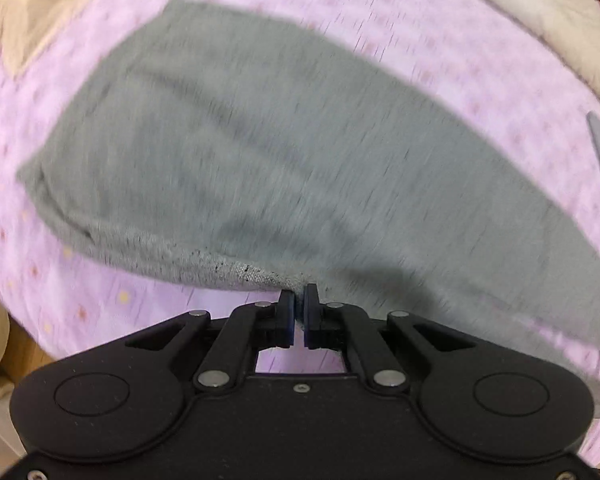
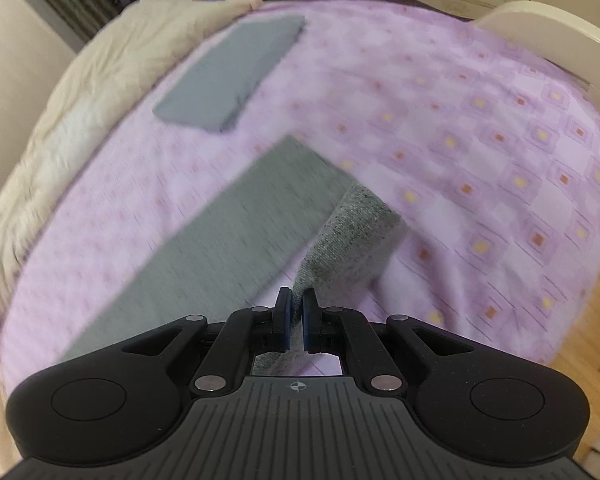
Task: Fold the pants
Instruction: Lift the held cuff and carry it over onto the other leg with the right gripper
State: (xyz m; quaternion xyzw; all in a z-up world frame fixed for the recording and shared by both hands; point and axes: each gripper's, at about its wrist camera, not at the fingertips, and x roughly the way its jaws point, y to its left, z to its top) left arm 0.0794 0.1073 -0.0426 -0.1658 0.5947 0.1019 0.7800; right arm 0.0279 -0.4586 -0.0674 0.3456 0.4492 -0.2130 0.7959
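Left gripper (image 1: 299, 294): clamped on the near edge of the pants (image 1: 260, 152), lifting it.
Right gripper (image 2: 296, 300): clamped on a raised pants (image 2: 236, 236) corner.
Pants: grey, spread across the sheet (image 2: 480, 128), one long strip running far from the grippers.
Folded cloth (image 2: 232, 72): blue-grey, far left, apart from the pants.
Blanket (image 2: 60, 120): cream, along the left edge.

No legible text — frames blurred.

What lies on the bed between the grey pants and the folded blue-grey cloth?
Nothing: in the right wrist view only bare purple bedsheet separates the grey pants from the folded blue-grey cloth.
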